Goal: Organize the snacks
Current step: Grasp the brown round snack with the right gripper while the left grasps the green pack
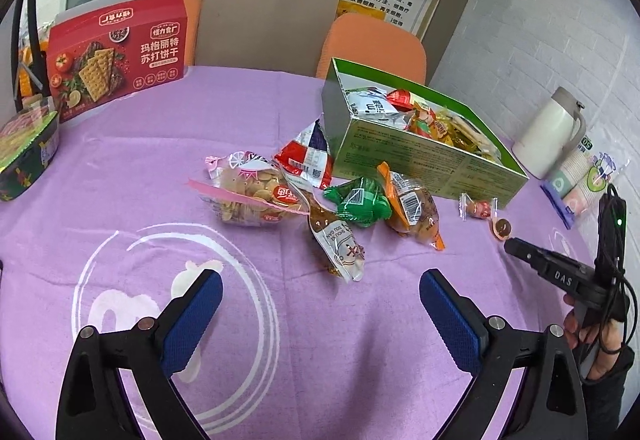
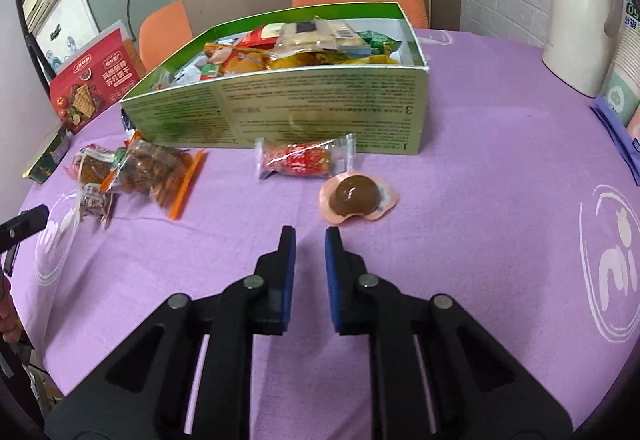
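Observation:
A green open box [image 1: 432,160] [image 2: 280,108] holds several snack packs. Loose snacks lie in front of it: a biscuit bag [image 1: 256,194], a red-white pack [image 1: 306,156], a green pack [image 1: 358,202], an orange-edged pack [image 1: 412,208] [image 2: 154,172], a red wrapped candy [image 1: 478,207] [image 2: 304,160] and a brown jelly cup [image 1: 501,228] [image 2: 356,196]. My left gripper [image 1: 320,300] is open and empty, short of the pile. My right gripper [image 2: 310,240] is nearly shut and empty, just short of the jelly cup; it also shows in the left wrist view [image 1: 516,246].
A purple cloth [image 1: 280,320] covers the table. A red cracker box [image 1: 116,52] stands far left, a dark tin [image 1: 24,156] at the left edge. A white thermos [image 1: 552,132] [image 2: 580,12] and paper cups [image 1: 580,180] stand right. Orange chairs [image 1: 376,48] stand behind.

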